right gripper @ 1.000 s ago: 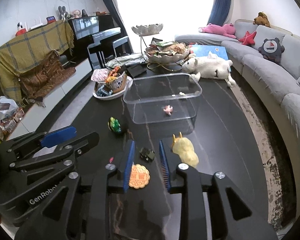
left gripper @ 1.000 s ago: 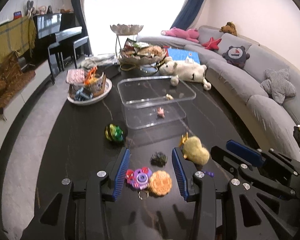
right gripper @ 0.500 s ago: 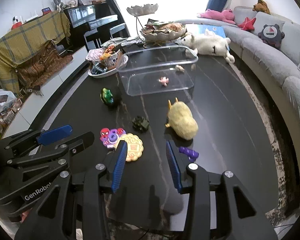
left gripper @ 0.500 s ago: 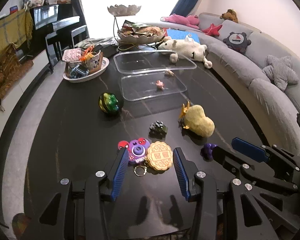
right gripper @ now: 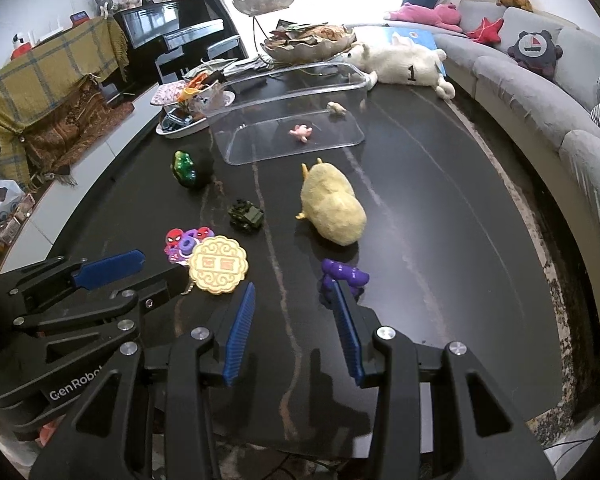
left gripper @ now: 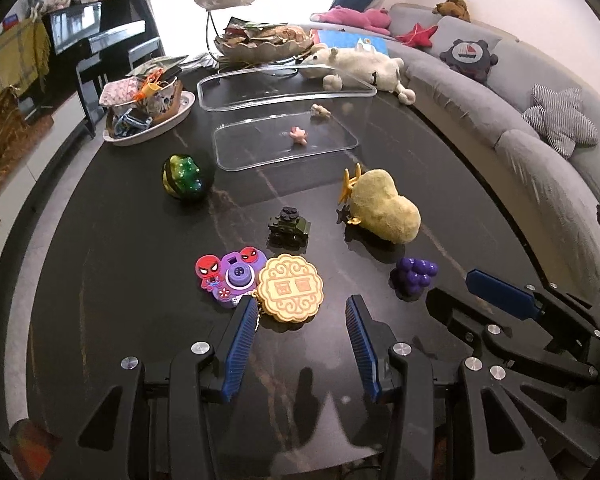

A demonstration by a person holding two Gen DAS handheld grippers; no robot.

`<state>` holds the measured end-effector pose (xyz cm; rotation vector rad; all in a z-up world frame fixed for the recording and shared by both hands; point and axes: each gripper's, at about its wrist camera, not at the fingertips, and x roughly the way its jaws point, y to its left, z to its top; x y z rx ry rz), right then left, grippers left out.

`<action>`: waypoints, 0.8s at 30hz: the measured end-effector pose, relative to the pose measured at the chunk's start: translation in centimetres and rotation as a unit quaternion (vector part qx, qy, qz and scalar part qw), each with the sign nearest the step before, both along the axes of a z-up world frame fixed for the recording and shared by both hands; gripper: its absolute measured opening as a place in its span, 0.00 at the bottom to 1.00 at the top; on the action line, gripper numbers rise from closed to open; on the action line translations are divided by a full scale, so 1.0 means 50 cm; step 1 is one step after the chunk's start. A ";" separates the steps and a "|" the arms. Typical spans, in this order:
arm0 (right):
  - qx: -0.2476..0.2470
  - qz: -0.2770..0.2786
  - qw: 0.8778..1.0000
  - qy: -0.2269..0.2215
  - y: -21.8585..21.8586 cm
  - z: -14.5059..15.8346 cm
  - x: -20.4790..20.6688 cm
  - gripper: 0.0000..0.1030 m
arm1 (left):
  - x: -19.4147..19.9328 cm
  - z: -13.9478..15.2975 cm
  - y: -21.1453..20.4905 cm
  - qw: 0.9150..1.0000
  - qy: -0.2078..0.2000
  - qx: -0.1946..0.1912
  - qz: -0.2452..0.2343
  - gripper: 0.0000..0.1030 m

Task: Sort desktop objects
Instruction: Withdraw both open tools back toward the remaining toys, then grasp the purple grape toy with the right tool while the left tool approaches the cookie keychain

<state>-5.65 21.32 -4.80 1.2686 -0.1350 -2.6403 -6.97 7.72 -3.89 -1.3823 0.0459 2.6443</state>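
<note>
On the black table lie a mooncake-shaped keychain (left gripper: pixel 291 288) (right gripper: pixel 219 265), a purple Spider-Man charm (left gripper: pixel 228 275) (right gripper: pixel 184 243), a small green tank (left gripper: pixel 289 226) (right gripper: pixel 245 215), a yellow plush (left gripper: pixel 382 208) (right gripper: pixel 332 210), purple toy grapes (left gripper: pixel 415 274) (right gripper: pixel 344 274) and a green ball (left gripper: pixel 183 176) (right gripper: pixel 187 168). A clear plastic box (left gripper: pixel 286 120) (right gripper: pixel 292 116) farther back holds a pink figure (left gripper: pixel 299 136) (right gripper: pixel 300 133) and a beige one (left gripper: pixel 321 111). My left gripper (left gripper: pixel 298 312) stands open just short of the mooncake. My right gripper (right gripper: pixel 294 296) is open, its right finger beside the grapes.
A white plate (left gripper: pixel 180 114) with a basket of small items sits at the back left. A tiered dish stand (left gripper: pixel 260 40) and a white plush bear (left gripper: pixel 364 64) stand behind the box. A grey sofa (left gripper: pixel 540 120) curves along the right. The table's near edge lies under both grippers.
Both grippers have pulled back toward the near table edge and risen; objects sit farther ahead. The right gripper has opened wider. Nothing was picked up.
</note>
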 end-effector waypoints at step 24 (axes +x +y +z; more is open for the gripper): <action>0.016 -0.013 0.999 -0.032 0.027 -0.085 -0.086 0.49 | -0.073 -0.074 0.028 0.999 -0.011 -0.039 0.025 0.41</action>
